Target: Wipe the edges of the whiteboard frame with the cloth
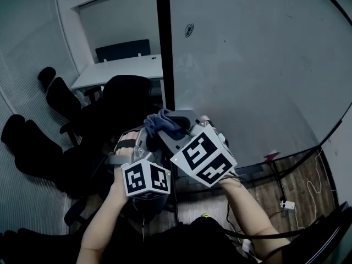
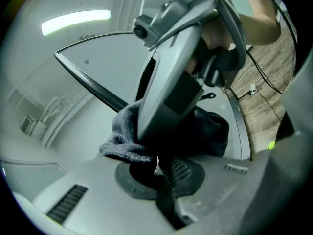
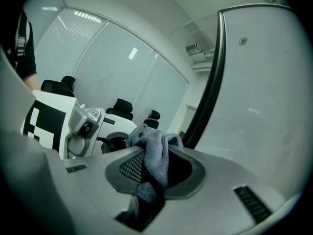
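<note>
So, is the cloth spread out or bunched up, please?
Bunched up: the cloth sits crumpled, folds overlapping, in the jaws of the right gripper.

- cloth [image 3: 154,151]: soft looped terry, matt, fuzzy at the folds.
- your right gripper [image 3: 154,173]: shell of smooth matt grey plastic; pads [image 3: 129,168] dark and cross-hatched, rubbery in look.
- whiteboard [image 1: 258,65]: smooth, with a faint sheen.
- frame [image 1: 164,43]: dark, smooth; you can't tell whether metal or plastic.
- floor [image 1: 300,183]: wood-grain planks, brown.
</note>
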Tool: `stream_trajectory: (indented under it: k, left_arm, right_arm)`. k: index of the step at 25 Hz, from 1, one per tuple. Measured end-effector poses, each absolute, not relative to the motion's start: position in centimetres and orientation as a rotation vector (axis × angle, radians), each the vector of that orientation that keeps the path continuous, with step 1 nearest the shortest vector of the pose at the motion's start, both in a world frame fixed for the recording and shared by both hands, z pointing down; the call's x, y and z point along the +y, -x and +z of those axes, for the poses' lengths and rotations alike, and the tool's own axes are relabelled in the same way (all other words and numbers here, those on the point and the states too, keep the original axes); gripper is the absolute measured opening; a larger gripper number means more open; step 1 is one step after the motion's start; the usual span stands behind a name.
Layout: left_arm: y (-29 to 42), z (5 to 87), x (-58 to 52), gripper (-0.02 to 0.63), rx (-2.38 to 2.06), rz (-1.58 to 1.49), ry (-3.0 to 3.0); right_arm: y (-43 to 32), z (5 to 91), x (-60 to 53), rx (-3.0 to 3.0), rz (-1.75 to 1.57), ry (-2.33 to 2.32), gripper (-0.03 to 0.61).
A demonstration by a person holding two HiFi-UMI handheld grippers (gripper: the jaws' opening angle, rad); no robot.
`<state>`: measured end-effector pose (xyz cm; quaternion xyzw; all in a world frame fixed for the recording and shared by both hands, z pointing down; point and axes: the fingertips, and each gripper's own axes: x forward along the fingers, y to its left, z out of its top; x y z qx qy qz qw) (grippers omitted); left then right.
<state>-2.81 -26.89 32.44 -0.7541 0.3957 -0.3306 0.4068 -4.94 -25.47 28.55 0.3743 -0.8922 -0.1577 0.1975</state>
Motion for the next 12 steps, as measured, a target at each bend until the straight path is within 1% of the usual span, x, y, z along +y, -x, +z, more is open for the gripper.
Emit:
stream_trajectory:
  k: [12]
  left_arm:
    - [2.7,36.1,-26.9,0.015,1.01,-0.883,1.955]
  right_arm:
    - [4.8,32.0,-25.6,-2.465,-0.408,-1.041,0.094]
